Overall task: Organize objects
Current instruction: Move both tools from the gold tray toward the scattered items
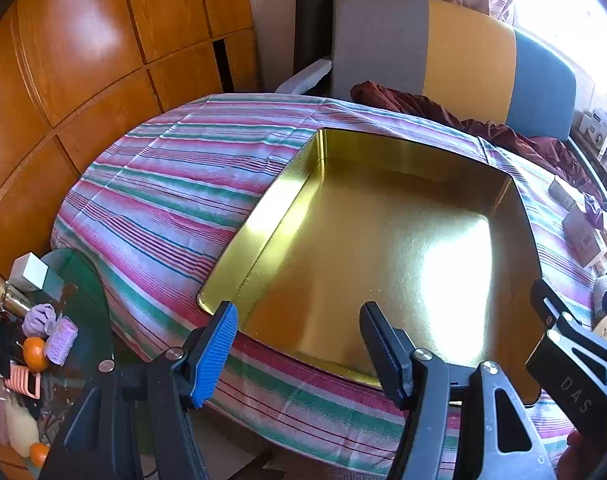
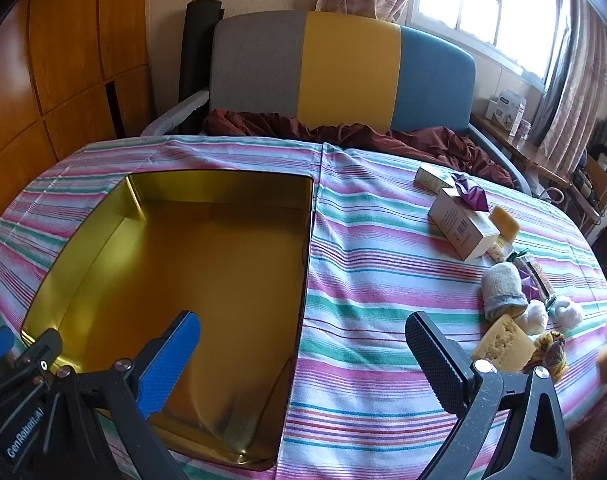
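An empty gold metal tin (image 1: 323, 184) (image 2: 103, 240) lies open on the striped tablecloth. My left gripper (image 1: 299, 344) is open and empty above its near edge. My right gripper (image 2: 303, 360) is open and empty over the tin's right side and the cloth. To the right lies a cluster of small objects: a white carton (image 2: 461, 226), a smaller box (image 2: 429, 176), a purple paper piece (image 2: 471, 194), a rolled bandage (image 2: 503, 288), a cheese wedge (image 2: 503, 344), garlic bulbs (image 2: 537, 316). The right gripper also shows at the right edge of the left wrist view (image 1: 575, 336).
The striped cloth (image 2: 383, 240) covers a rounded table. A grey, yellow and blue chair (image 2: 343, 76) with dark red fabric (image 2: 423, 140) stands behind. A glass side table (image 1: 83, 280) at the left holds oranges, hair rollers and a box. Wooden cabinets (image 1: 83, 60) are at the left.
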The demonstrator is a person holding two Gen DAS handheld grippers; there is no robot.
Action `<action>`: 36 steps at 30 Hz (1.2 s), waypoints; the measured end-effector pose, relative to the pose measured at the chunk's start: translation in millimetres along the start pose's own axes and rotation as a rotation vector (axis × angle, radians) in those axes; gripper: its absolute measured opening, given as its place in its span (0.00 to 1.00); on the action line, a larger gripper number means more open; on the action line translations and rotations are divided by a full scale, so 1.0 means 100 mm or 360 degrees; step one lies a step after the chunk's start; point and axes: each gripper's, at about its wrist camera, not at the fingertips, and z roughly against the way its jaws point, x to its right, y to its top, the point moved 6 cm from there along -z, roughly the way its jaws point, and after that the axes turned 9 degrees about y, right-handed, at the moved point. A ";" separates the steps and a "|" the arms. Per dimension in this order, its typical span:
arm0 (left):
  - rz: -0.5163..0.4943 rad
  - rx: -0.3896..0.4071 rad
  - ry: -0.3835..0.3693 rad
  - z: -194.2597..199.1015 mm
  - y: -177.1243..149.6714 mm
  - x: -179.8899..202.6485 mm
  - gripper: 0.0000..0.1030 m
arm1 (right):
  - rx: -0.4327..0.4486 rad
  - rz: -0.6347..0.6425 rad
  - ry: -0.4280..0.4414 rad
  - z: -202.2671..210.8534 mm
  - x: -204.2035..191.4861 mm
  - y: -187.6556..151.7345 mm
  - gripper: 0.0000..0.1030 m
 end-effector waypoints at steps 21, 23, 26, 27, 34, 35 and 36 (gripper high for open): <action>-0.0297 0.0179 -0.0617 0.41 -0.33 0.83 0.63 | 0.0157 -0.0076 0.0003 0.32 1.48 -0.35 1.00; -0.0311 0.0175 -0.0681 0.46 -0.37 0.89 0.63 | 0.0193 -0.0141 -0.0063 0.40 1.77 -0.36 0.99; -0.0306 0.0148 -0.0769 0.51 -0.40 0.97 0.63 | 0.0197 -0.0226 -0.0167 0.49 2.20 -0.41 0.99; -0.0304 0.0123 -0.0786 0.51 -0.42 0.98 0.63 | 0.0185 -0.0243 -0.0194 0.49 2.30 -0.44 0.99; -0.0395 0.0231 -0.0946 0.78 -0.48 1.23 0.63 | 0.0080 -0.0331 -0.0285 0.39 2.83 -0.76 0.89; -0.0416 0.0233 -0.0969 0.82 -0.49 1.28 0.63 | 0.0066 -0.0353 -0.0265 0.34 2.87 -0.79 0.86; -0.0432 0.0214 -0.1006 0.84 -0.50 1.35 0.63 | 0.0049 -0.0360 -0.0257 0.29 2.89 -0.82 0.80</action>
